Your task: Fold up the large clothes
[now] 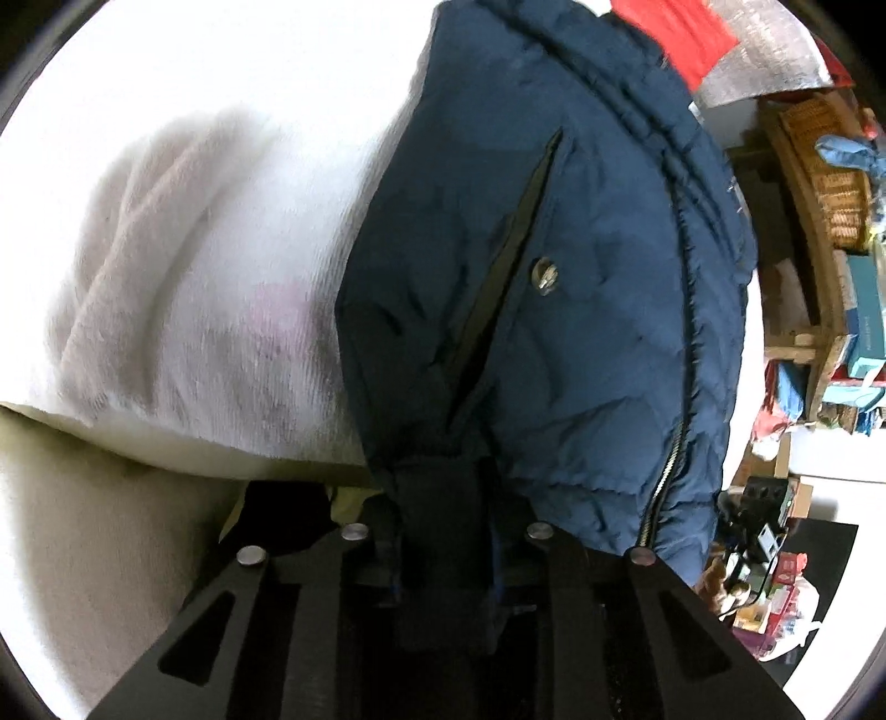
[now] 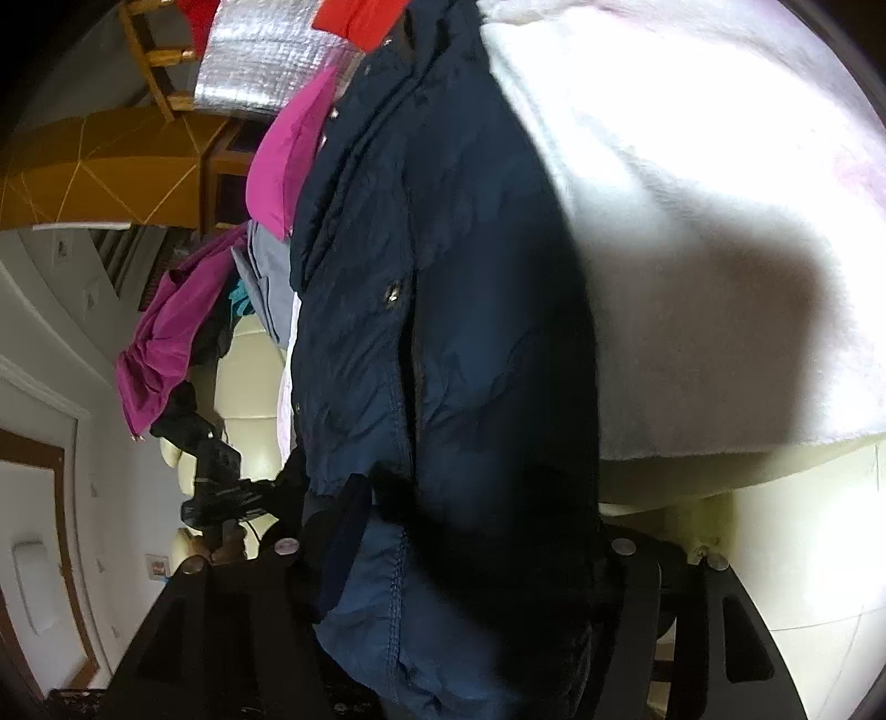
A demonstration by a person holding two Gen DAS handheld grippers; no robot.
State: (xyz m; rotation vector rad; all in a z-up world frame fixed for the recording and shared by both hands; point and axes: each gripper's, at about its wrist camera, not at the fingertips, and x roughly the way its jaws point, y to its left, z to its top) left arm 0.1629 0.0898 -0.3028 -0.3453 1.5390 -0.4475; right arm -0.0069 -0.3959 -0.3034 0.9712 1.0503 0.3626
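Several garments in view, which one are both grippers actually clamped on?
The navy puffer jacket, with zipper and snap button. The left gripper and right gripper both pinch its hem; the magenta garment and red garment lie beyond, ungripped.

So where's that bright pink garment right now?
The pink garment shows only in the right wrist view, upper left, draped beside the navy jacket, just below the silver quilted sheet.

Two wrist cameras, both pressed close to the cloth

Each looks forward along its fingers; both views share the navy jacket (image 1: 554, 310) (image 2: 443, 343), running toward 12 o'clock, and the white blanket (image 1: 194, 266) (image 2: 692, 249).
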